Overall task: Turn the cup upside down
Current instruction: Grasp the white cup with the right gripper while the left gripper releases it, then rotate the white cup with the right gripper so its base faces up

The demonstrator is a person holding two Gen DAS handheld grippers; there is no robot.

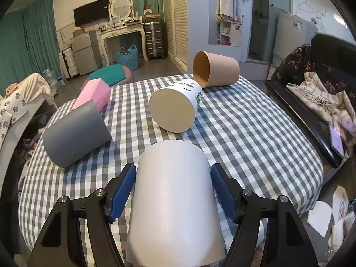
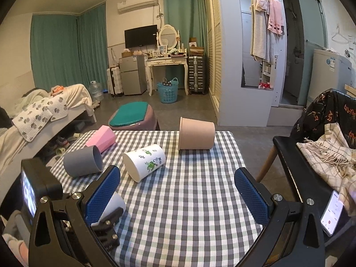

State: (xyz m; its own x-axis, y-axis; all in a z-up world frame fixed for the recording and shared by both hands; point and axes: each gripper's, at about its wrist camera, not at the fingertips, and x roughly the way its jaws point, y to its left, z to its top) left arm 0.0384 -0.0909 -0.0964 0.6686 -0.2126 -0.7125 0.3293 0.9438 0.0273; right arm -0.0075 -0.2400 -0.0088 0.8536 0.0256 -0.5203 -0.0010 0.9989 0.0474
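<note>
A plain white cup [image 1: 175, 202] lies between the blue pads of my left gripper [image 1: 173, 178], its base pointing away from the camera. The jaws stand on both sides of it, with a thin gap at each pad. In the right wrist view a part of this cup [image 2: 115, 202] shows behind the left finger of my right gripper [image 2: 178, 182], which is open, empty and above the checked tablecloth [image 2: 189, 200].
On their sides on the table lie a grey cup [image 1: 75, 133], a pink cup [image 1: 93, 93], a white cup with green prints [image 1: 175, 106] and a tan cup [image 1: 215, 69]. A black chair with cloth [image 2: 322, 155] and a phone [image 2: 332, 213] stand at the right.
</note>
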